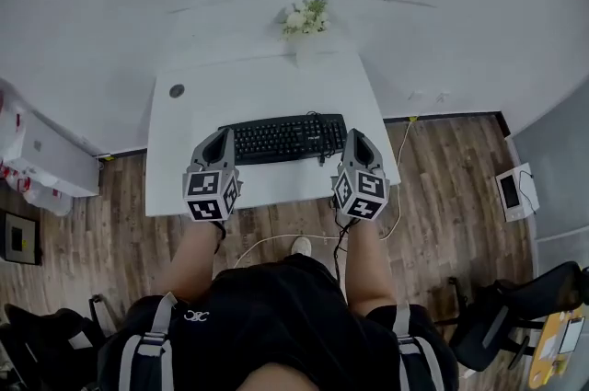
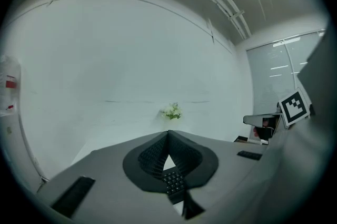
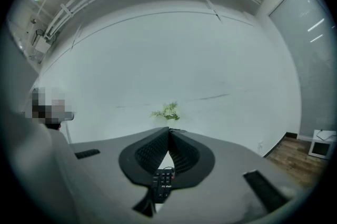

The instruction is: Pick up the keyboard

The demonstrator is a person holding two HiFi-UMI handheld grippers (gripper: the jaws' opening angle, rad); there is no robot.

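Now, left gripper (image 1: 221, 134) and right gripper (image 1: 354, 135) near level at the keyboard (image 1: 285, 138) ends, fingers closed, empty.

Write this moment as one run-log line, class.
left gripper: shut, empty, beside left end of black rectangular keyboard | right gripper: shut, empty, beside its right end | keyboard: flat on white desk, not lifted

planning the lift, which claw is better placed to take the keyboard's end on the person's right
Right: the right claw sits at that end of the keyboard; the left claw is at the other end. Both are shut.
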